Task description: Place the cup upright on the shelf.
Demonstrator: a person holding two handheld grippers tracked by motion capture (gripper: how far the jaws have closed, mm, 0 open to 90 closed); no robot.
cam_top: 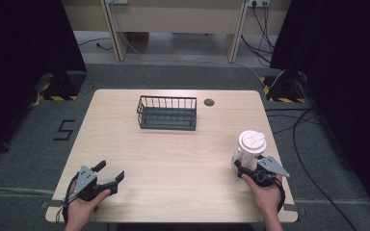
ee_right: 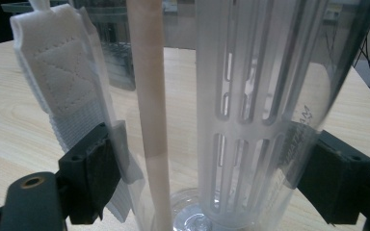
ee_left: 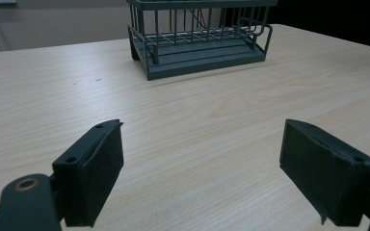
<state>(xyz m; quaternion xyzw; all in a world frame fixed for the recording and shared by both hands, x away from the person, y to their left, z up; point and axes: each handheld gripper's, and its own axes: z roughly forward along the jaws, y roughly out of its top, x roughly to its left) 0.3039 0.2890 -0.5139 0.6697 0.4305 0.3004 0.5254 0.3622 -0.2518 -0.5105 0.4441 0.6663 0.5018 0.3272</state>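
High view: right hand-held gripper at lower right of the frame, jaws closed around a clear bottle with a white lid; bottle stands upright on the surface, long axis vertical, close to the right edge. Left hand-held gripper at lower left, jaws spread wide, nothing between them, resting low near the front edge.

Right gripper view: both pads press the bottle's lower wall from opposite sides; a slotted inner tube and a pale straw run up inside it, and a white fabric strap hangs at the left pad. Grip sits low on the body.

Wire basket sits at upper centre of the frame, up and to the left of the bottle, well apart from it. Left gripper view: basket straight ahead, open top, bare wood between.

Judgement: right hand is the nearer and already has the bottle; likely move is lift and carry up-left to the basket. Path open. Watch: low grip on a tall bottle may let it tip; basket rim must be cleared.
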